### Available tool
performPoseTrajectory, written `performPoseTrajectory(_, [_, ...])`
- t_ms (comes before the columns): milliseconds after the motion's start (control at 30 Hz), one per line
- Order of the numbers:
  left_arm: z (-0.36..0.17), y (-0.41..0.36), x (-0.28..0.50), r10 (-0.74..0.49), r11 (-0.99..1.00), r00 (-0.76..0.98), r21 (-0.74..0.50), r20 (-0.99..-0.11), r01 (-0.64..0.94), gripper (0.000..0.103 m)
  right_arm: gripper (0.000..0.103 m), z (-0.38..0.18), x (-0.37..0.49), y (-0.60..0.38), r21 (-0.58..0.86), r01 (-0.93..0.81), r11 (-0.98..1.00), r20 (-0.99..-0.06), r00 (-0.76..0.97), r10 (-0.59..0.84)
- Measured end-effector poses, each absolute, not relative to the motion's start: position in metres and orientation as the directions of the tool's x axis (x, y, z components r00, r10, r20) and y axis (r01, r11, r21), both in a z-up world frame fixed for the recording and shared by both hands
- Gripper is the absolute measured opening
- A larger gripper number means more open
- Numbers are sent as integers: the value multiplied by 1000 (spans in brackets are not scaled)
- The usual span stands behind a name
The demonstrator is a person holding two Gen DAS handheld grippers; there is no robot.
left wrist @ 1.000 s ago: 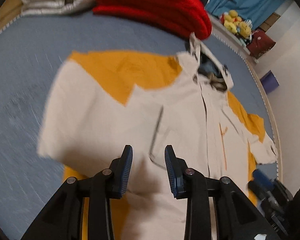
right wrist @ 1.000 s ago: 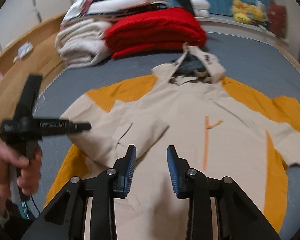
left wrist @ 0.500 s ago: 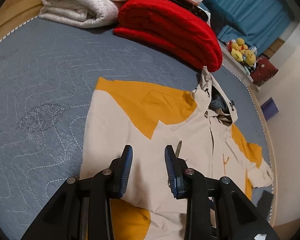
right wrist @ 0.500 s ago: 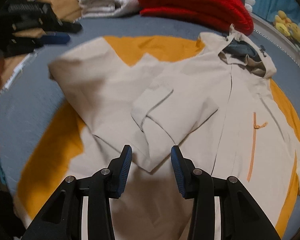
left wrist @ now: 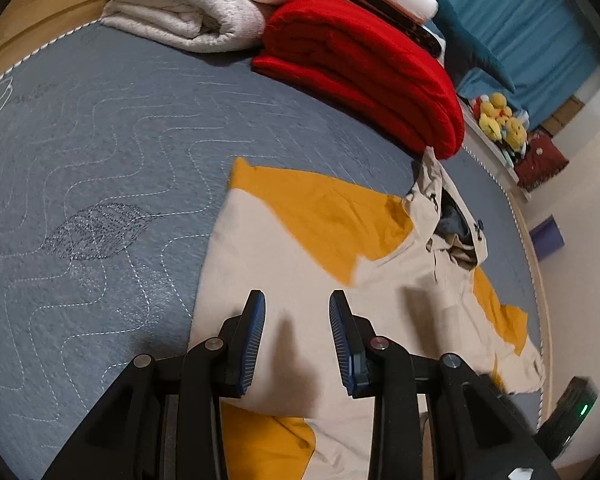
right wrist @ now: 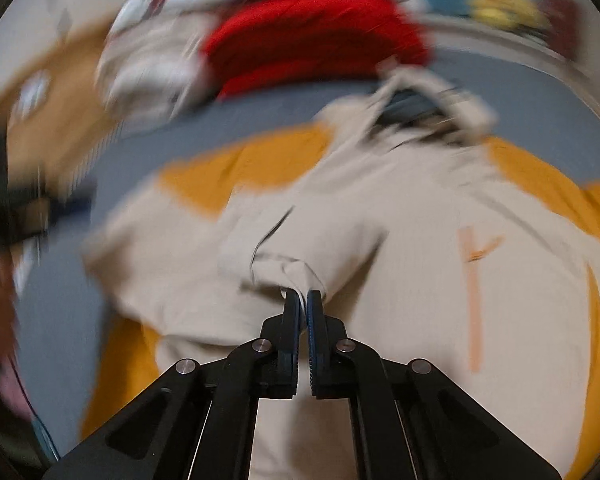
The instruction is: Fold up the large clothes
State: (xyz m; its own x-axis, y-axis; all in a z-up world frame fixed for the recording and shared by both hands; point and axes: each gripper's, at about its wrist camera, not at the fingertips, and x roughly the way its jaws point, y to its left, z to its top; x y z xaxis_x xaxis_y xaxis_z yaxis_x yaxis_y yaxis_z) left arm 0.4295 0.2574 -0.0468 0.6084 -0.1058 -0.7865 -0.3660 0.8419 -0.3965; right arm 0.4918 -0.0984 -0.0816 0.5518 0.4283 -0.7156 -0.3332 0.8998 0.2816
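jacket (left wrist: 300, 272): one, beige-orange, on bed (left wrist: 100, 160) | blankets: two folded | left tool (left wrist: 296, 312): released | right tool (right wrist: 303, 300): clenched on jacket sleeve cuff

The whole right wrist view is motion-smeared: the blankets (right wrist: 260, 52) at the bed's (right wrist: 260, 120) far edge and the toys (right wrist: 500, 0) lose their outlines. The jacket's (left wrist: 300, 272) hem is cut off by the lower picture edge.

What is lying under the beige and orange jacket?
The jacket lies flat on a grey quilted mattress, which shows all around it. What the mattress looks like directly beneath the jacket is covered.
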Motion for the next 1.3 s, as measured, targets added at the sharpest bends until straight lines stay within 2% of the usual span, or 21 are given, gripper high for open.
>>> performPoseTrajectory(100, [-49,252,432,-95,854,600,-375,-795,-361,29,4,-82,500,-151,374,-112,921,-699,619,359])
performPoseTrajectory(200, [-57,248,436,-102,852,580,-372,-808,-369,29,6,-102,511,-183,369,65,927,-764,590,262])
performPoseTrajectory(333, [-67,239,442,-113,864,547,-354,-829,-359,29,10,-123,521,-201,414,150,898,-808,516,286])
performPoseTrajectory(400, [-70,233,445,-115,877,531,-337,-840,-343,29,18,-125,526,-197,423,117,899,-811,491,318])
performPoseTrajectory(433, [-71,232,446,-115,881,526,-331,-843,-338,29,31,-126,529,-195,422,102,901,-814,481,327])
performPoseTrajectory(500, [-76,228,448,-119,889,508,-319,-853,-329,29,43,-129,536,-186,381,56,923,-837,445,319])
performPoseTrajectory(733, [-88,227,451,-124,894,460,-300,-879,-333,29,43,-128,548,-168,246,-118,962,-858,434,272])
performPoseTrajectory(867, [-94,226,452,-116,902,432,-277,-894,-331,30,43,-128,557,-176,278,-131,952,-850,429,307])
performPoseTrajectory(933, [-101,225,453,-107,909,400,-253,-910,-332,30,38,-130,559,-186,319,-94,943,-841,431,327])
performPoseTrajectory(967, [-106,223,454,-98,914,375,-232,-922,-332,30,18,-131,559,-193,358,-58,932,-829,439,346])
performPoseTrajectory(1000, [-111,222,454,-89,919,355,-214,-931,-331,30,12,-132,559,-200,405,-27,914,-816,440,375])
performPoseTrajectory(1133, [-126,218,454,-63,934,284,-157,-957,-321,30,10,-154,541,-255,694,283,662,-691,522,500])
performPoseTrajectory(1200, [-131,215,453,-58,939,263,-142,-963,-314,30,11,-165,530,-274,692,403,599,-709,536,458])
performPoseTrajectory(1300, [-134,213,452,-47,943,249,-125,-967,-308,30,12,-160,523,-280,567,459,684,-799,510,319])
